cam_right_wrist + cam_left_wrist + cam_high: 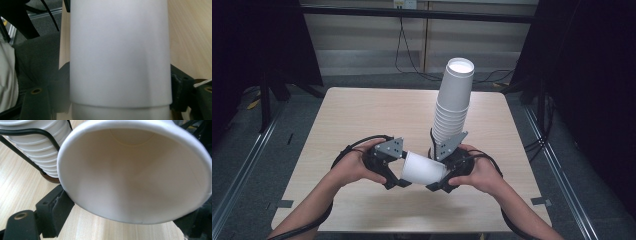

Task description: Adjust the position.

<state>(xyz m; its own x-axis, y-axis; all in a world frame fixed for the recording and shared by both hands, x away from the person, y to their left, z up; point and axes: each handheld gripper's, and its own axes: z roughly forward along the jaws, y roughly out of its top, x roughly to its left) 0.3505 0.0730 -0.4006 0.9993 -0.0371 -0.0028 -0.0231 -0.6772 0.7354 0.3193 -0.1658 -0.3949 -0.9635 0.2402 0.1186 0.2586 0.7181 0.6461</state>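
High view: a white paper cup (424, 168) lies sideways above the table (362, 120) between both claws, near a tall cup stack (453, 102). Left gripper (398, 172) clenches its rim; right gripper (437, 182) flanks its base, contact unclear. Jaw tips sit hidden behind the cup.

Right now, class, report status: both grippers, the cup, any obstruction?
Left gripper: jaws shut on paper cup rim. Right gripper straddles its base, grip unclear. Cup sideways above table. Cup stack close behind.

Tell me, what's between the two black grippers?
In the high view, a single white paper cup lies sideways between the left gripper and right gripper.
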